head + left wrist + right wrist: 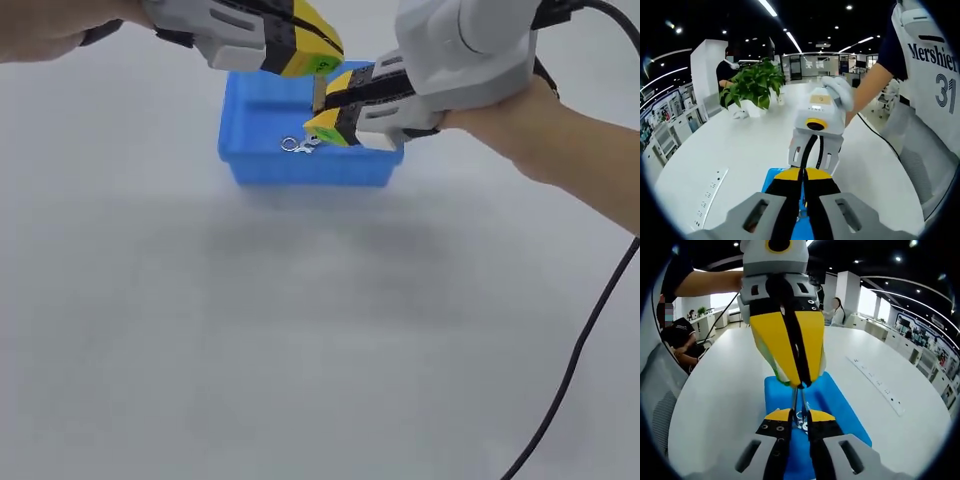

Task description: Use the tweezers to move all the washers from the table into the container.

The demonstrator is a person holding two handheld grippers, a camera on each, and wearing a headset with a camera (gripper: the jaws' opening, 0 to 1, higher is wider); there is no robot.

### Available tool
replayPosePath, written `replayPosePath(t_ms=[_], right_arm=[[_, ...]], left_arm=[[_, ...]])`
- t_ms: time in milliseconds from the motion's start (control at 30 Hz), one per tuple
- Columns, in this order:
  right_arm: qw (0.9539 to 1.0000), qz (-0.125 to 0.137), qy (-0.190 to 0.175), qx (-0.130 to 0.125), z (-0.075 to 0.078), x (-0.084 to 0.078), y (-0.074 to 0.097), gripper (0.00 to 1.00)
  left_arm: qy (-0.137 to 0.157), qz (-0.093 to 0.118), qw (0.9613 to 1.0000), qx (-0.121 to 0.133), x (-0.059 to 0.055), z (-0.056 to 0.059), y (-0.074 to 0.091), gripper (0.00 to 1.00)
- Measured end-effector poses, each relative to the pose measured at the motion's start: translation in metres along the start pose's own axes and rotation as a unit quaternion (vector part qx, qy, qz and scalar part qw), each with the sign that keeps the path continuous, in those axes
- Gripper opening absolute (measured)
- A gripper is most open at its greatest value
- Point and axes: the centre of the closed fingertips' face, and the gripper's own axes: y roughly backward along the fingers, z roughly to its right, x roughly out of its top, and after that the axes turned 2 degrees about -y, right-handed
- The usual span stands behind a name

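Left gripper (pixel 799 384), jaws pinched flat on the top of the tweezers (pixel 798 402), hangs at frame centre; right gripper (pixel 799 416), lower centre, nips their legs; their long axis runs down the frame; the washers (pixel 297 145) lie just beyond the tips, inside the blue container (pixel 250 165), upper middle of the head view.

Head view: set high, facing forward and down onto the table (pixel 300 350), with the container (pixel 300 168) near the top. Left gripper view: near level, facing the right gripper (pixel 809 165) close up. Right gripper view: tilted down past the tweezers (pixel 796 402) into the container, with the left gripper (pixel 799 382) close opposite. All three share the container.
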Motion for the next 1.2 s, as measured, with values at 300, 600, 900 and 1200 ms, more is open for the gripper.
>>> replayPosePath(t_ms=[300, 600, 900, 1200], right_arm=[[0.9998, -0.002, 0.020, 0.004, -0.009, 0.010, 0.018, 0.11], [0.9983, -0.019, 0.054, 0.011, -0.033, 0.018, 0.041, 0.08], [0.9969, -0.040, 0.065, 0.020, -0.059, 0.016, 0.056, 0.08], [0.9936, -0.076, 0.077, 0.034, -0.078, 0.000, 0.057, 0.08]], left_arm=[[-0.008, 0.005, 0.9999, 0.005, 0.013, 0.011, 0.015, 0.05], [-0.021, 0.006, 0.9997, -0.008, 0.027, 0.037, 0.028, 0.05], [-0.012, -0.006, 0.9999, 0.001, 0.019, 0.061, 0.039, 0.05], [0.001, -0.021, 0.9998, 0.007, -0.004, 0.081, 0.034, 0.05]])
